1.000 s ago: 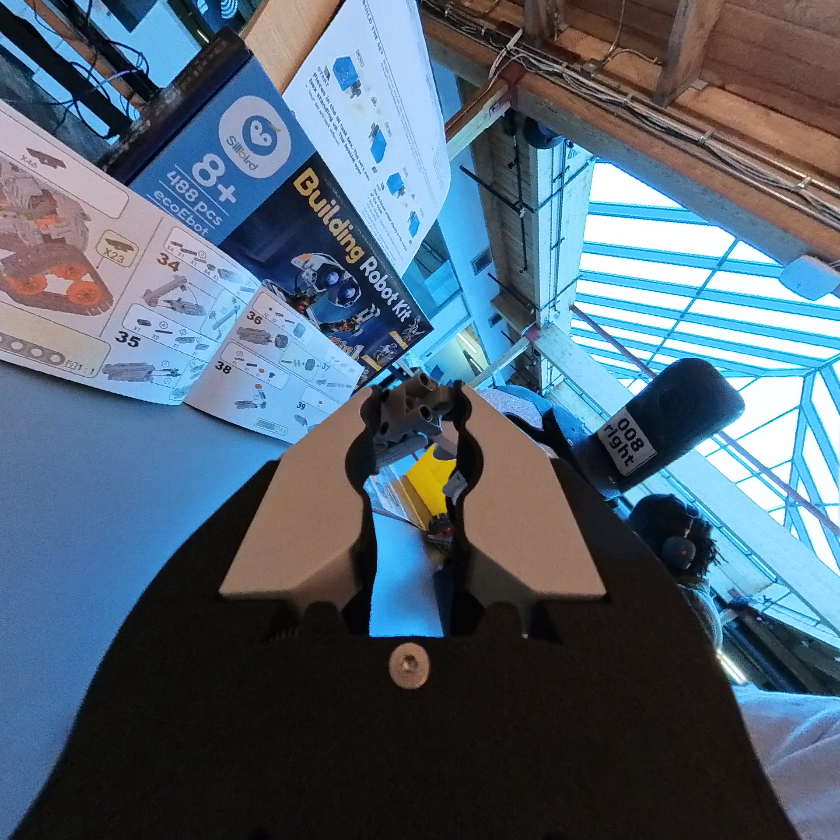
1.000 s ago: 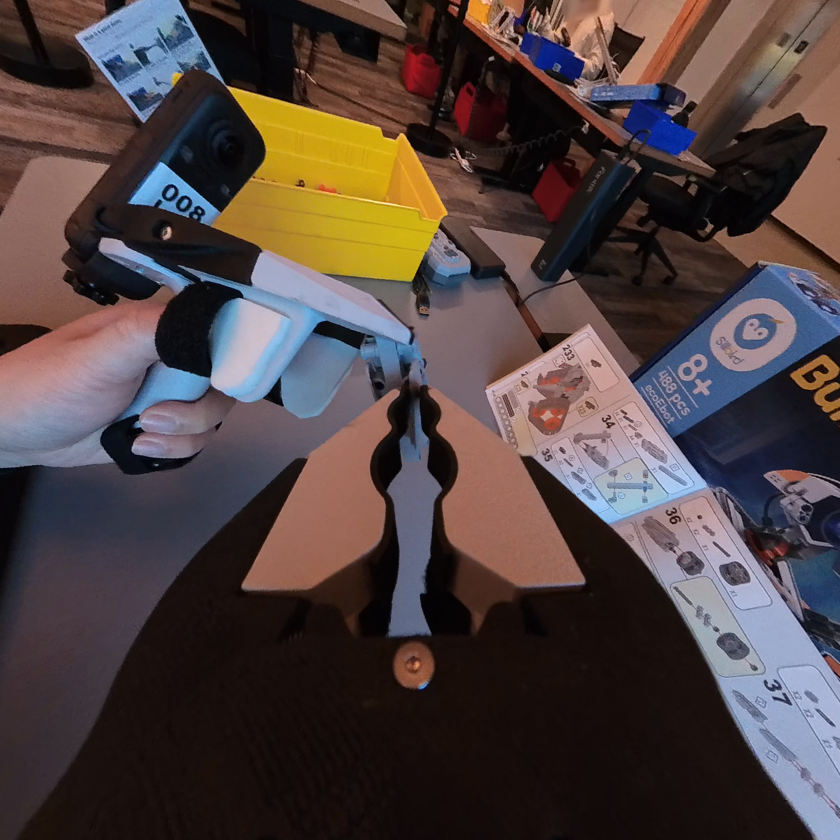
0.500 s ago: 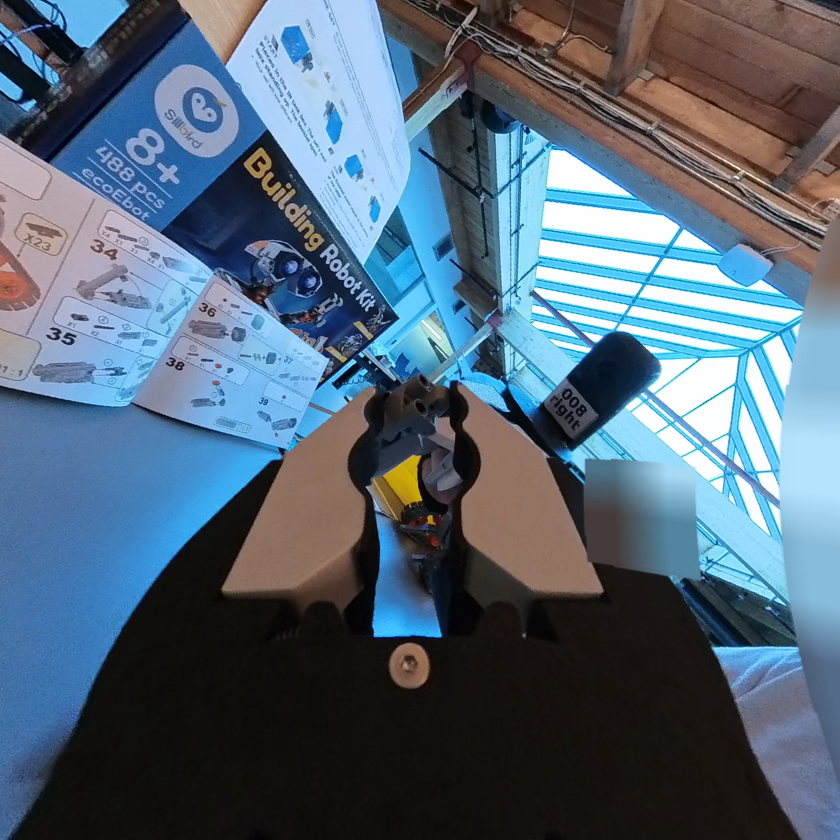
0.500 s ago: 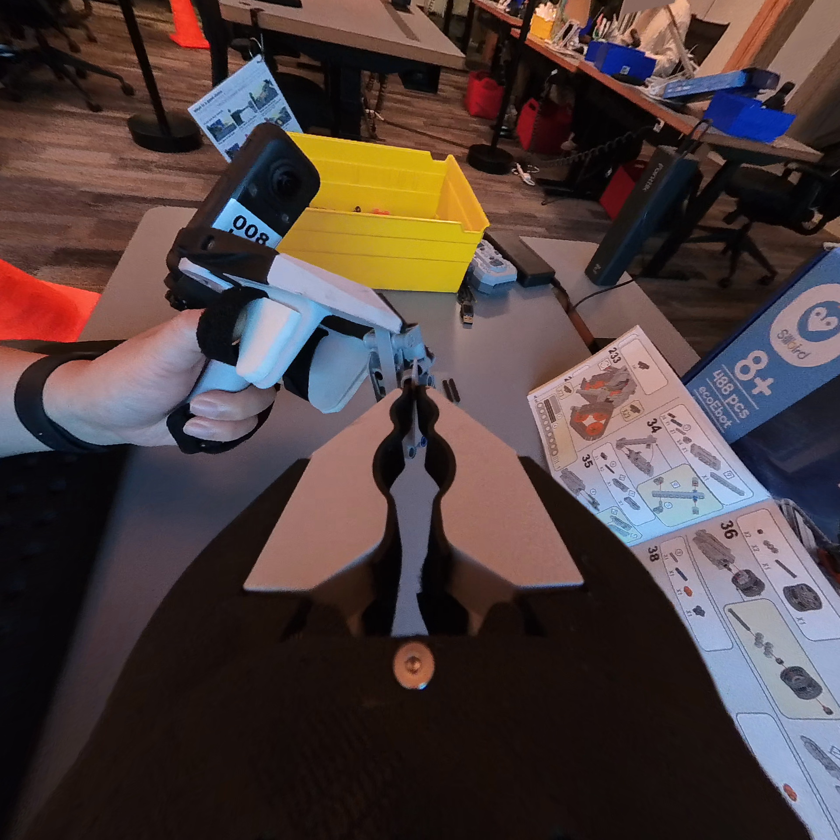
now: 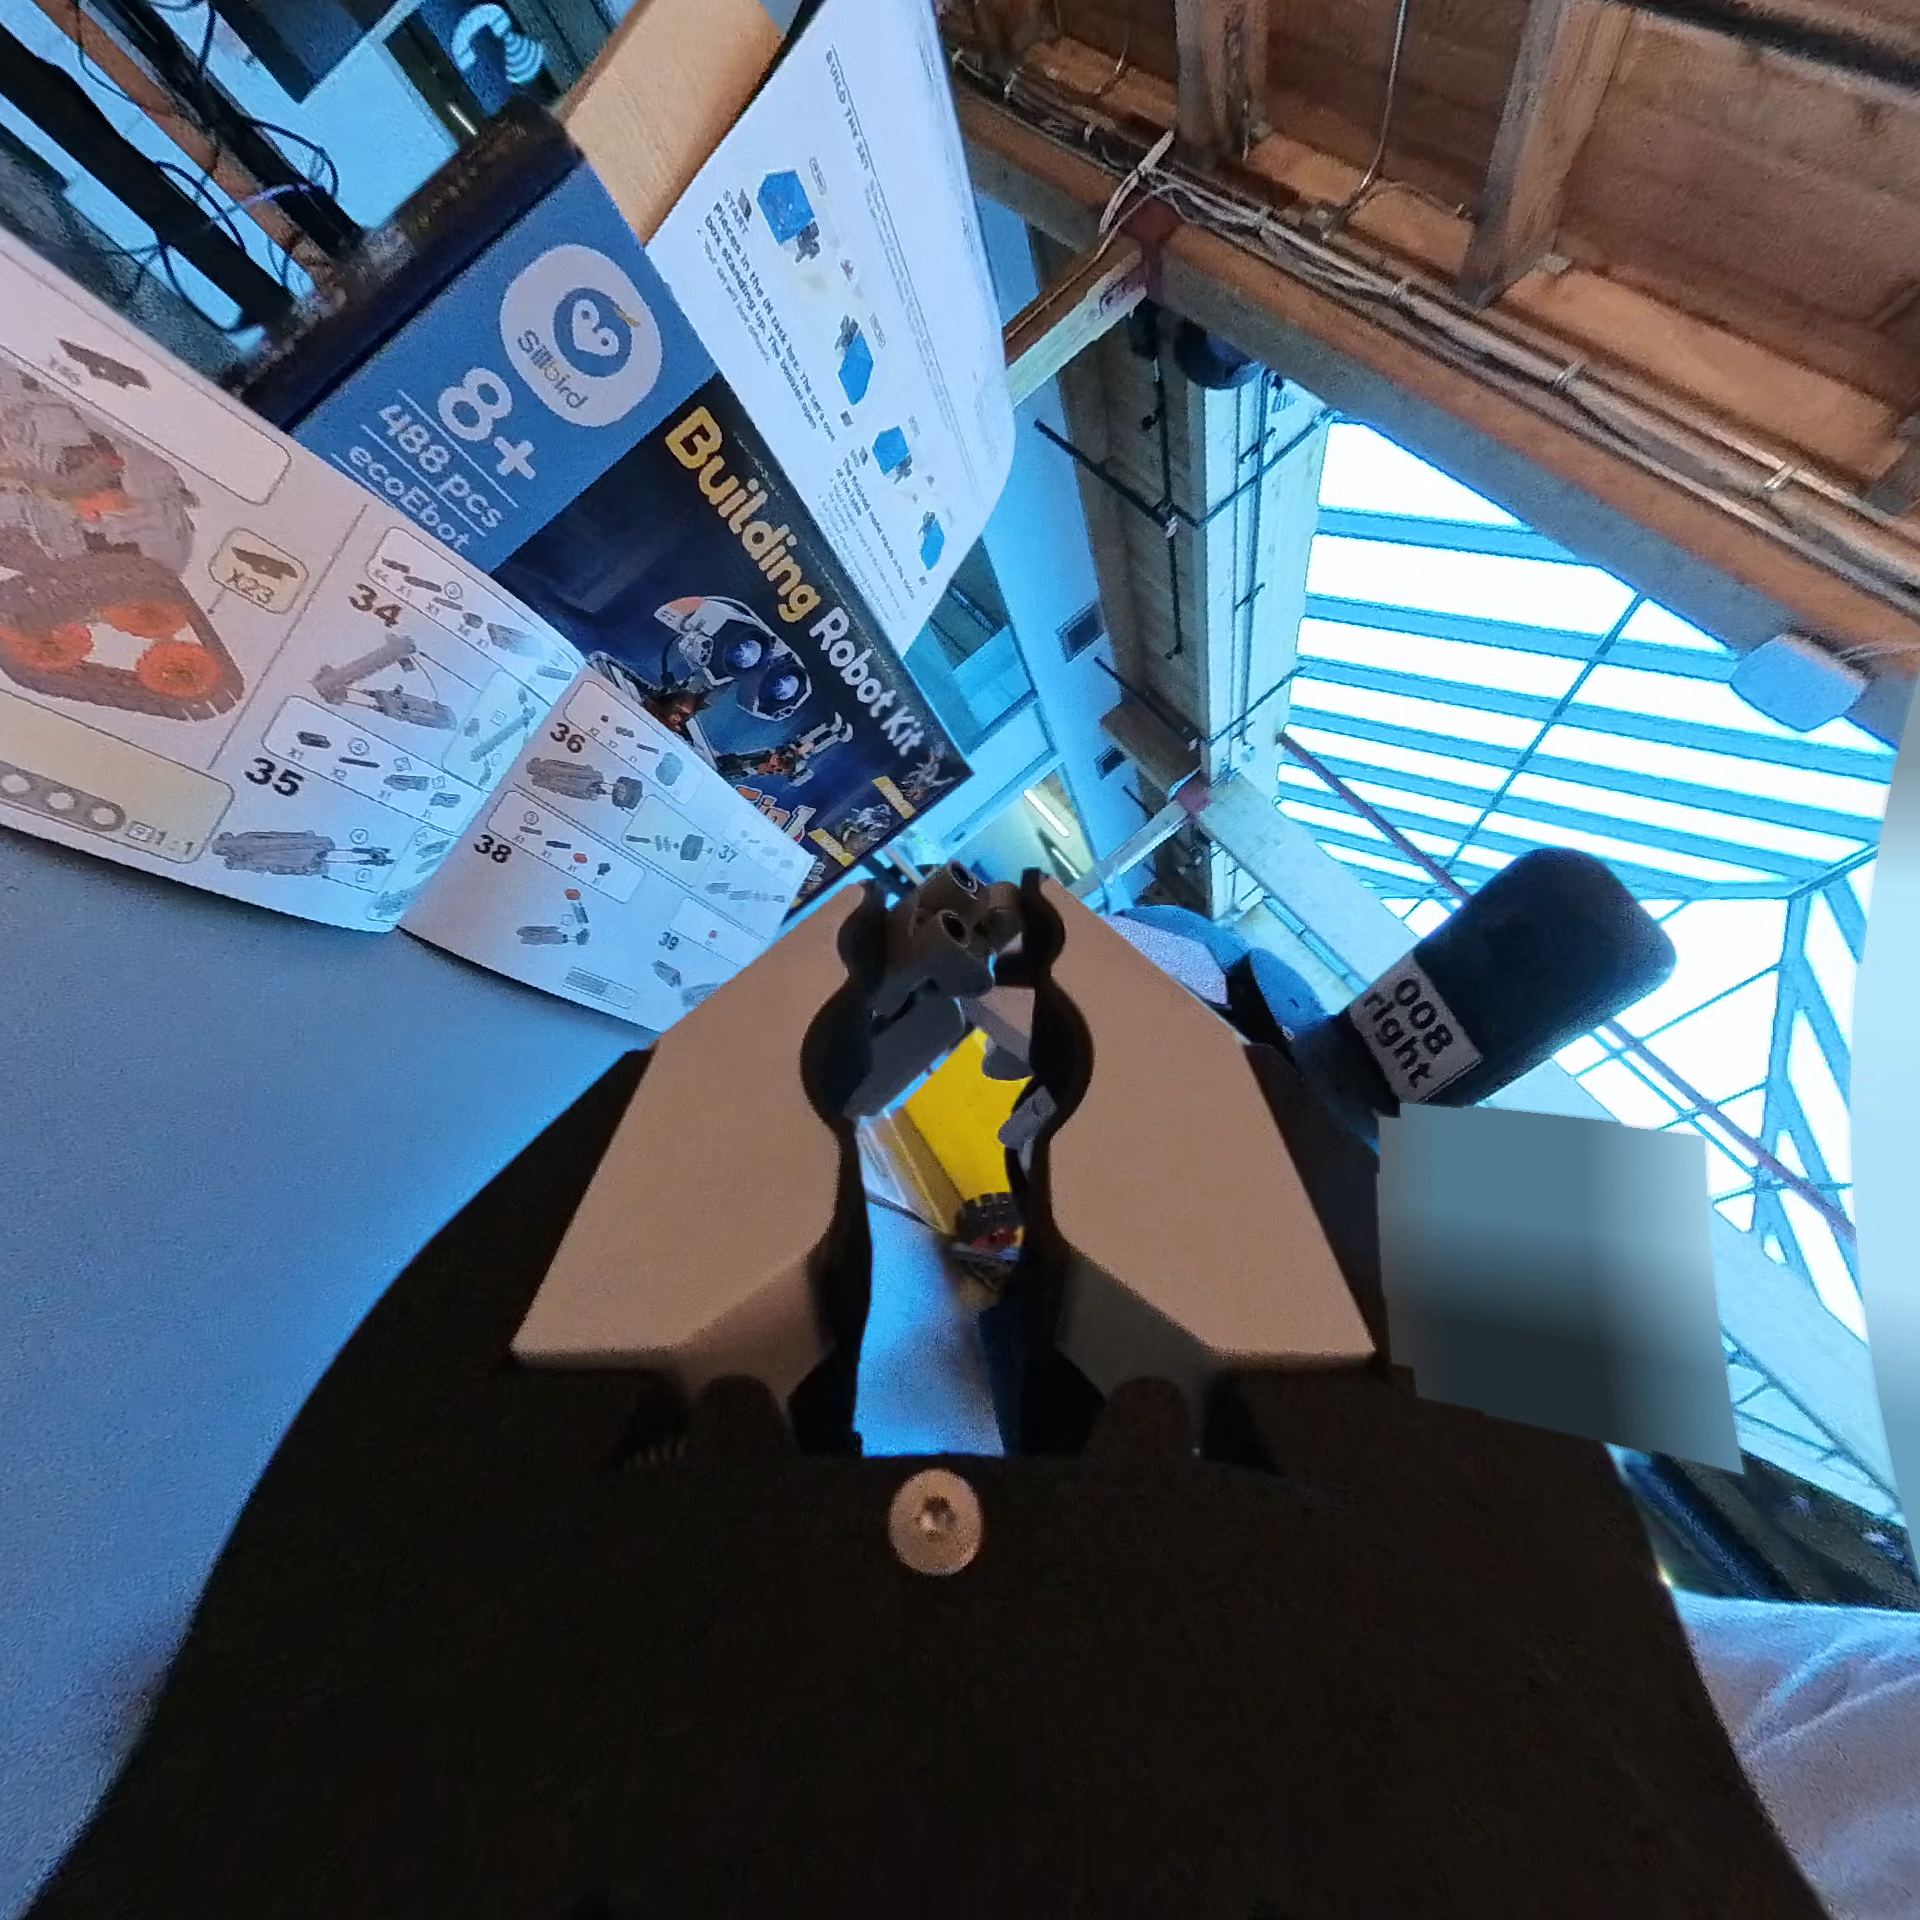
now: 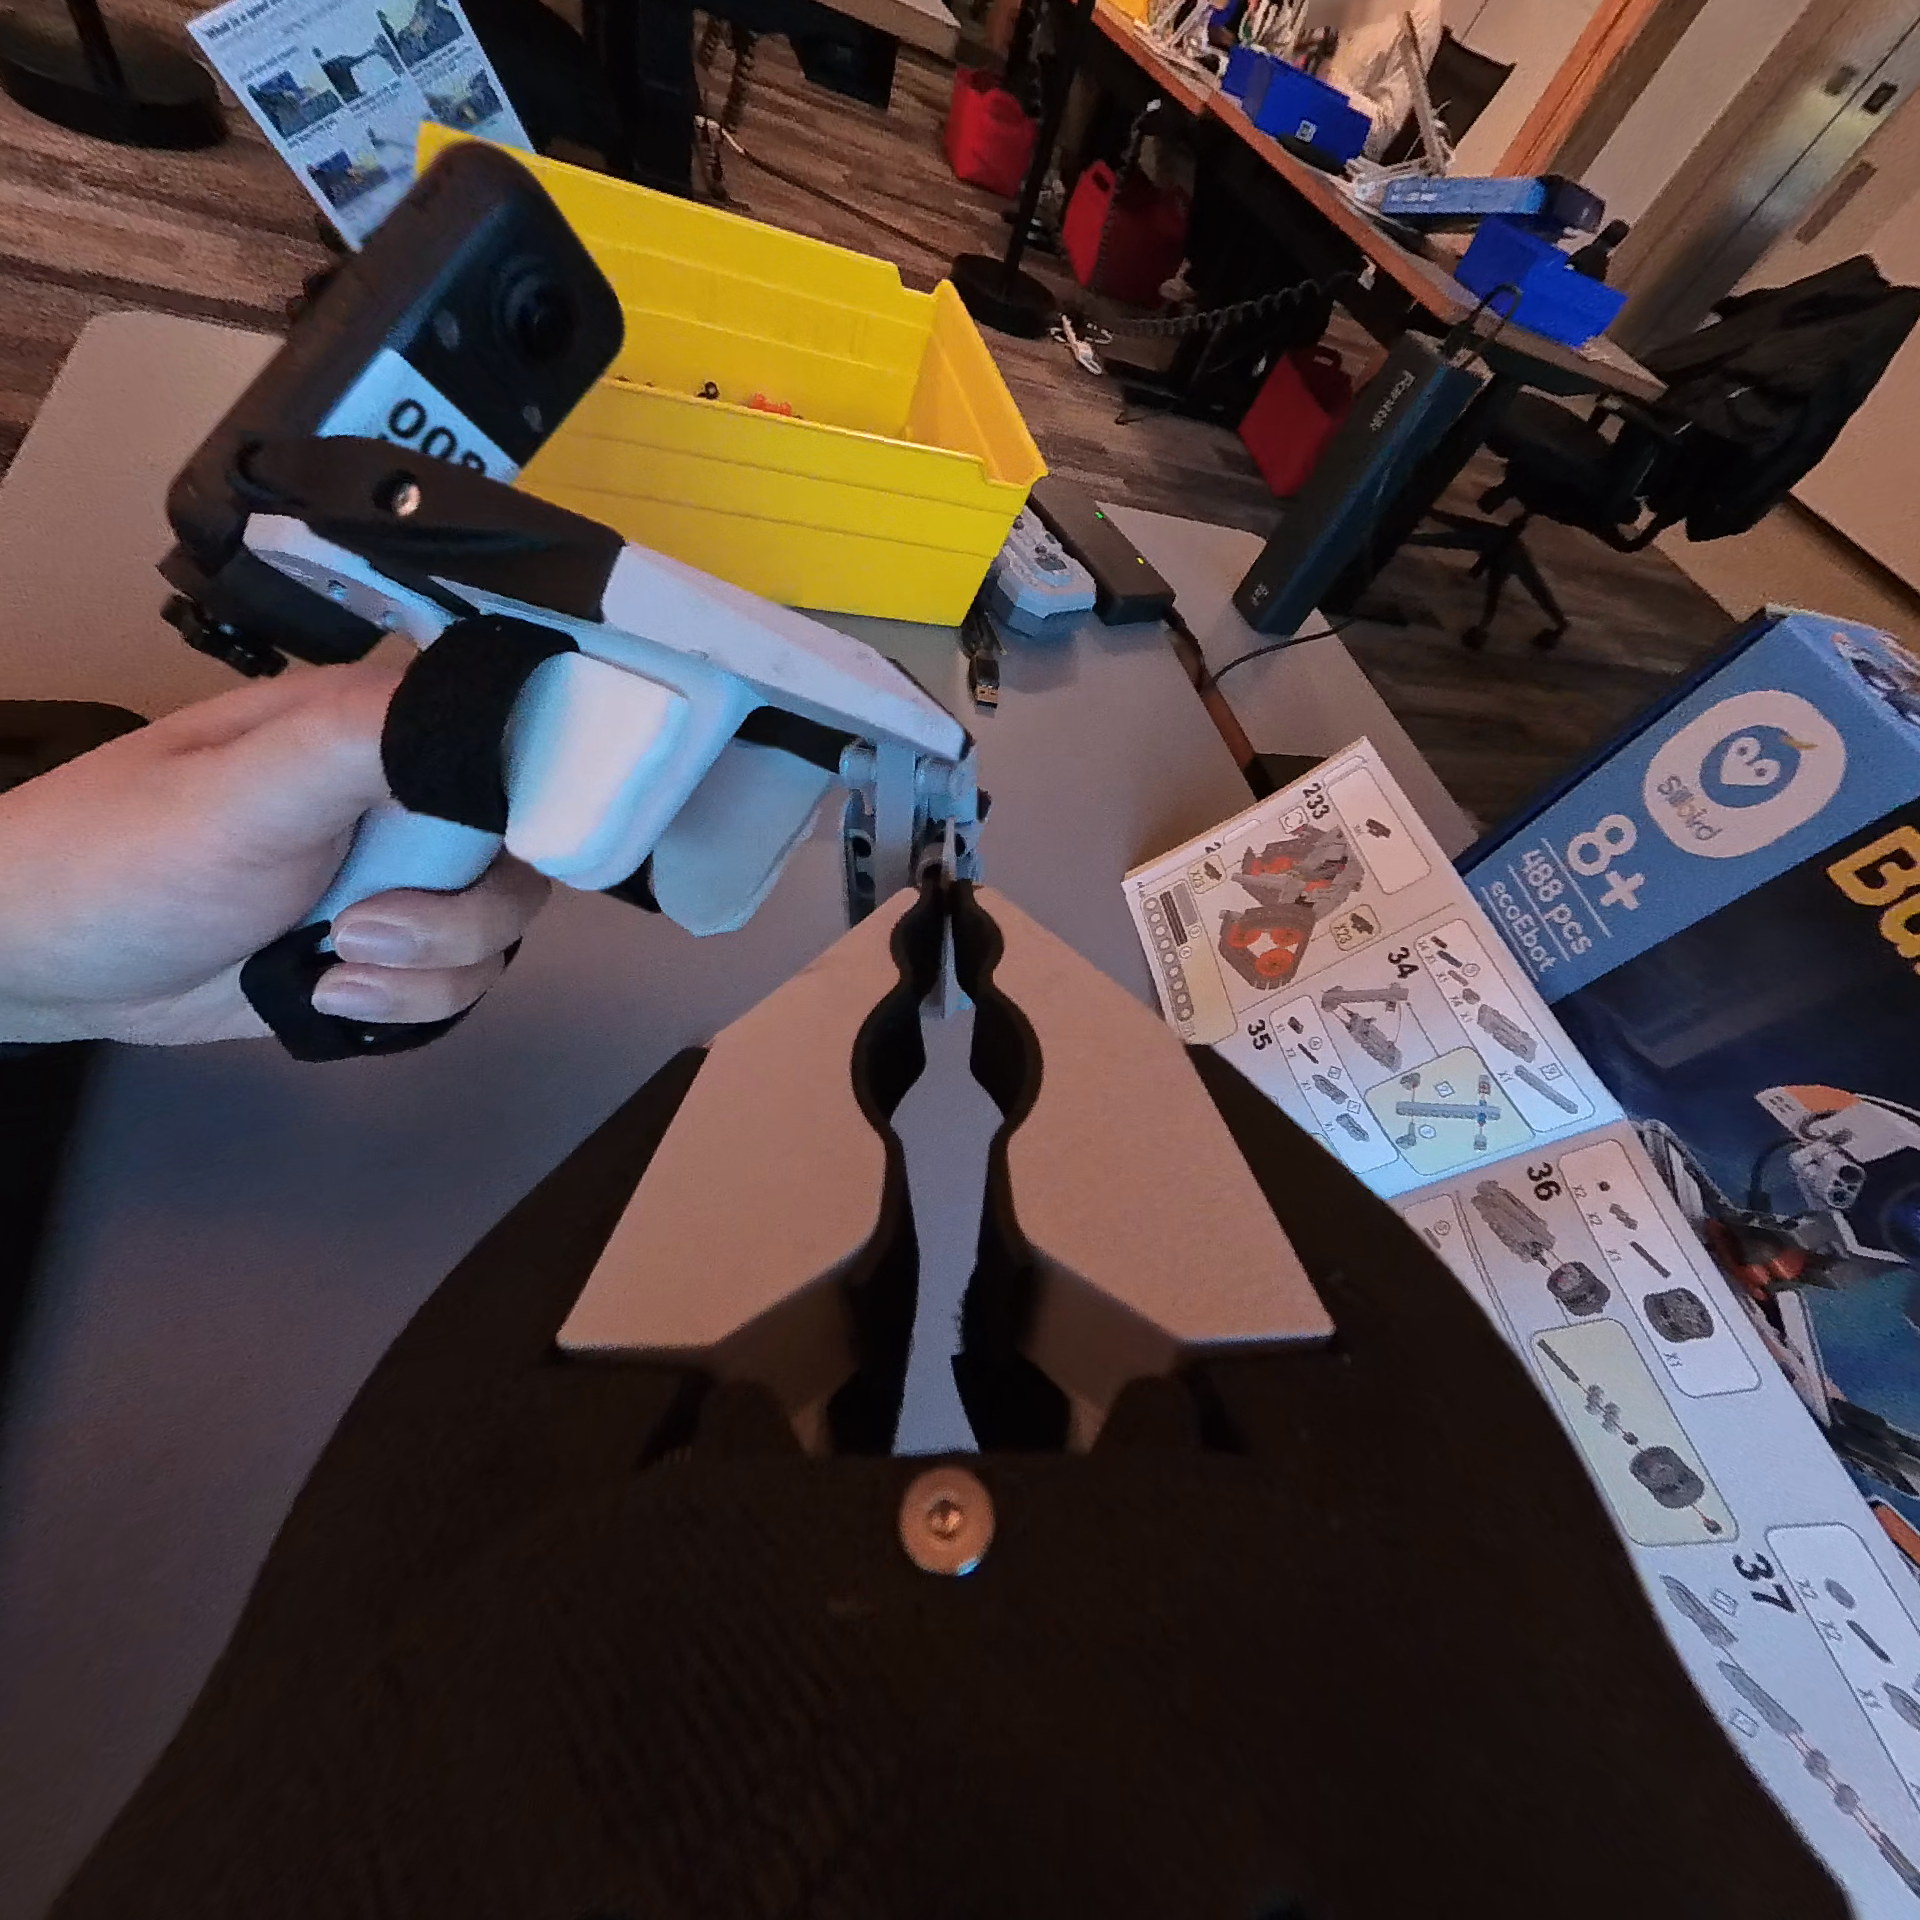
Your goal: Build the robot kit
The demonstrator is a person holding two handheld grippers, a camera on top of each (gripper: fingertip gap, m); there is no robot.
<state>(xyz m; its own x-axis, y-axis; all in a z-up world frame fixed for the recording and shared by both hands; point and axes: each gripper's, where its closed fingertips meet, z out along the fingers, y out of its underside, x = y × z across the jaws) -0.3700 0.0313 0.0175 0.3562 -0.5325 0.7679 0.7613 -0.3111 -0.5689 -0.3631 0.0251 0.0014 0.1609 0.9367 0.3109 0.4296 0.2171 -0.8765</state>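
Note:
My left gripper (image 5: 951, 914) is shut on a small grey building-block assembly (image 5: 920, 982) with round pin holes, held up off the grey table (image 5: 260, 1143). My right gripper (image 6: 948, 896) is shut on a thin light-grey piece (image 6: 948, 961) whose tip meets that same assembly (image 6: 904, 821) at the left gripper's tips. In the right wrist view the left gripper's white body (image 6: 623, 748) and a hand (image 6: 187, 862) sit at the left. The right gripper's black camera (image 5: 1507, 977) shows in the left wrist view.
An open instruction booklet (image 6: 1455, 1122) lies on the table at the right, against a blue kit box (image 6: 1745, 852). A yellow bin (image 6: 790, 416) with small parts stands at the table's far edge, with a grey hub and black cable (image 6: 1049, 582) beside it. Desks and chairs behind. The tips of both grippers are at nearly the same place.
Both grippers have stayed shut and joined at the assembly. The views shifted: the pair swung back, so the left gripper looks larger and closer in the right wrist view than half a second ago.

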